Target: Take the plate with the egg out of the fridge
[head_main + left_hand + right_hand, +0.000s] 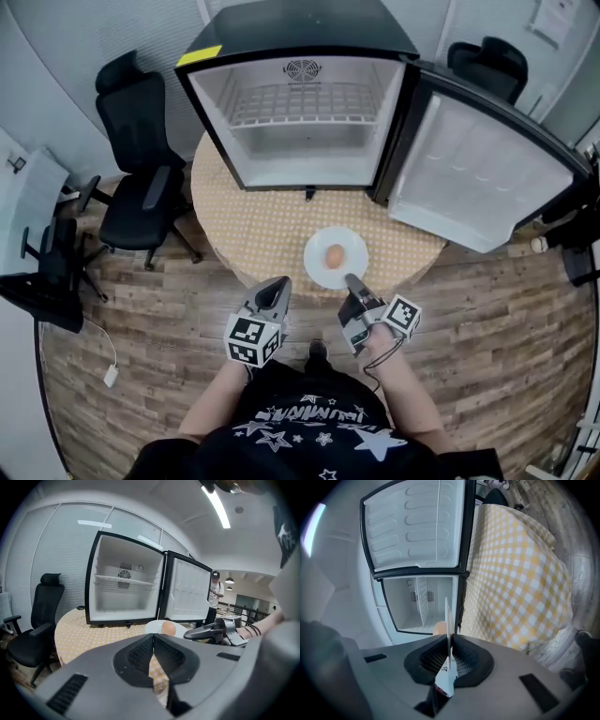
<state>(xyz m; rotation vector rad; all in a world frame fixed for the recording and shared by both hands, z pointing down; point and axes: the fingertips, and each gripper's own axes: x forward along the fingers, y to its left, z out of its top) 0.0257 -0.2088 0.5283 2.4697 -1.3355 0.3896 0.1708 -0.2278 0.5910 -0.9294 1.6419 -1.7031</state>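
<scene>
Behind the plate [317, 268] stands the open fridge [300, 141], a chair [141, 183] beside it.

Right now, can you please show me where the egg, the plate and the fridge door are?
egg [335, 254], head view, middle of its shell.
plate [316, 258], head view, bare white part left of the egg.
fridge door [473, 178], head view, its white inner panel.
</scene>
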